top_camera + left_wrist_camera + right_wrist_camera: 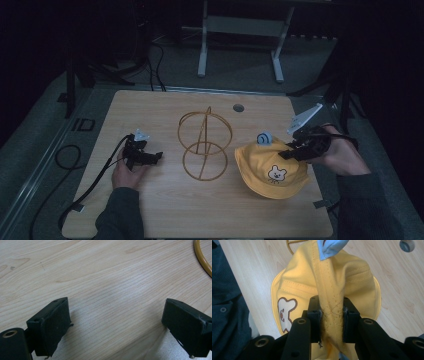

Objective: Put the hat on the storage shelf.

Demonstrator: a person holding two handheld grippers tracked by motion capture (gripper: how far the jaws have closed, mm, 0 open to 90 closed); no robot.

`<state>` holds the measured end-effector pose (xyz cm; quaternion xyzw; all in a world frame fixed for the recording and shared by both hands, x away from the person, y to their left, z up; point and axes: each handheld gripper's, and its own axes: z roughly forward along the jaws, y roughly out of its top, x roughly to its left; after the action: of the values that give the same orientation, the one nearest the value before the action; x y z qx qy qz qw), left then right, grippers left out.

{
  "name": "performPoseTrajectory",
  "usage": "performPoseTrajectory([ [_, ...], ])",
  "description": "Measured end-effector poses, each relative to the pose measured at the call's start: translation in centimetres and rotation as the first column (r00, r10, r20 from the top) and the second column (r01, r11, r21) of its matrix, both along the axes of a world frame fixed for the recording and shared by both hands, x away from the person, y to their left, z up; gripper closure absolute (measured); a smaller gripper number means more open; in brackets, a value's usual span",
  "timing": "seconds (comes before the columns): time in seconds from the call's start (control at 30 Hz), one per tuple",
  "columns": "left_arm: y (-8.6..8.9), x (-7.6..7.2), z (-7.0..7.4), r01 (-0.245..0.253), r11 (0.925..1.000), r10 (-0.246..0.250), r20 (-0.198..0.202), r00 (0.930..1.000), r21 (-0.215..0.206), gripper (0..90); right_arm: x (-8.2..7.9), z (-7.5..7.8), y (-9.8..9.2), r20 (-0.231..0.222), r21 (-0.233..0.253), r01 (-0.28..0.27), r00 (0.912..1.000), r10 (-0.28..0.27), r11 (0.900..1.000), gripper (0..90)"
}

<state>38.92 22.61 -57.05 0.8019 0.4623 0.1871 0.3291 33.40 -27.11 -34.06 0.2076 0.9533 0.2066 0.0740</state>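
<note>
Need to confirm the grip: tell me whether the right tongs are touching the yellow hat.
Touching. In the right gripper view the right tongs are clamped on a pinched fold of the yellow hat, fabric squeezed between both jaws.

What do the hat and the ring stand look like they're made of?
Hat: soft yellow cloth, matte, probably cotton; stitched seams show and it bunches between the right gripper's jaws. Stand: thin rigid wire, likely metal, with a glossy gold finish.
</note>
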Motion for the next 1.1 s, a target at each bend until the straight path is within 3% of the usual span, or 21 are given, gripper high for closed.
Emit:
performPoseTrajectory([
  [0.3, 0.0, 0.0, 0.0, 0.000, 1.0000, 0.000, 0.000, 1.0000, 0.000, 8.0, 0.6, 0.7, -0.6, 0.011, 0.049, 0.029, 0.9995, -0.029, 0.998, 73.9],
  [1.1, 0.0, 0.0, 0.0, 0.000, 1.0000, 0.000, 0.000, 1.0000, 0.000, 7.9, 1.1, 2.8, -1.6, 0.068, 0.111, 0.103, 0.9915, -0.111, 0.988, 74.1],
])
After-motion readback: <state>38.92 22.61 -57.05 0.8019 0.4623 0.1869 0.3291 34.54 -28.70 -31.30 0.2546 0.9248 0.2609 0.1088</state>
